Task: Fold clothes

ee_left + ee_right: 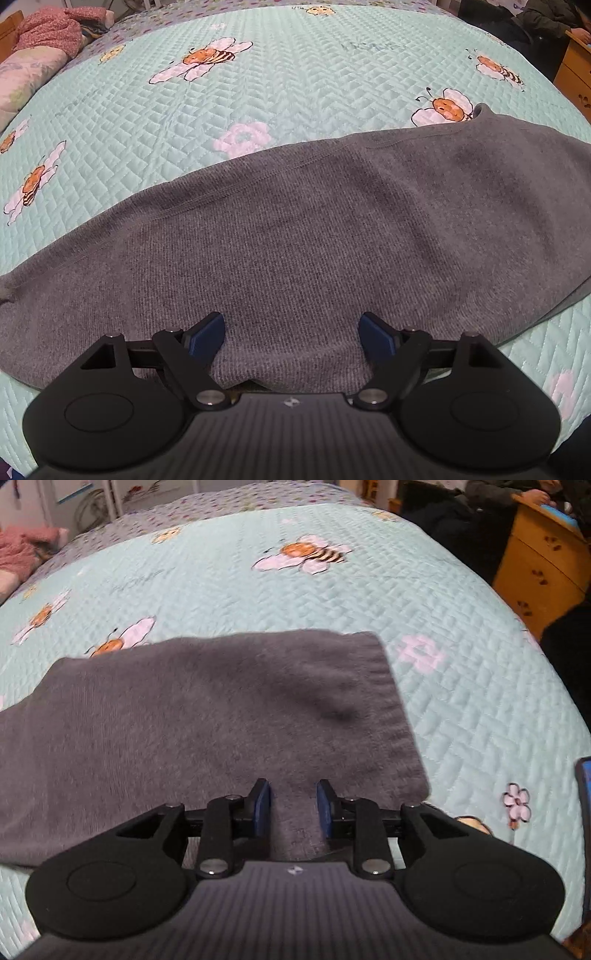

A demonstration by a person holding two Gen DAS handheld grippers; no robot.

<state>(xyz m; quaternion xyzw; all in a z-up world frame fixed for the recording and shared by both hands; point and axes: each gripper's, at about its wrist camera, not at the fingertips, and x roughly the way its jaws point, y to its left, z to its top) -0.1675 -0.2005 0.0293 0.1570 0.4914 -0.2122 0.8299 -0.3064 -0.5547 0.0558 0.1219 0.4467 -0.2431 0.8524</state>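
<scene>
The left gripper [293,334] stands wide open, its blue pads [208,332] spread apart over the near edge of a grey knitted garment [295,229], with the cloth lying between them and neither pad pressing on it. The right gripper [293,805] has its jaws much closer together, yet a strip of the same grey garment [207,716] shows in the gap between its blue pads [263,801]; the pads appear just clear of the cloth and not clamped on it, though the view is a little blurred. The garment lies spread flat across a bed covered by a pale green quilted bedspread [295,85] printed with bees and pink flowers; a stitched seam runs along its far edge in the left wrist view, and a squared hem corner shows at its right end in the right wrist view. At the far left of the bed sit a pink garment [48,31] and a pillow [26,77]. A wooden cabinet [539,572] stands beside the bed on the right, with a person in dark clothing [543,18] near it.
</scene>
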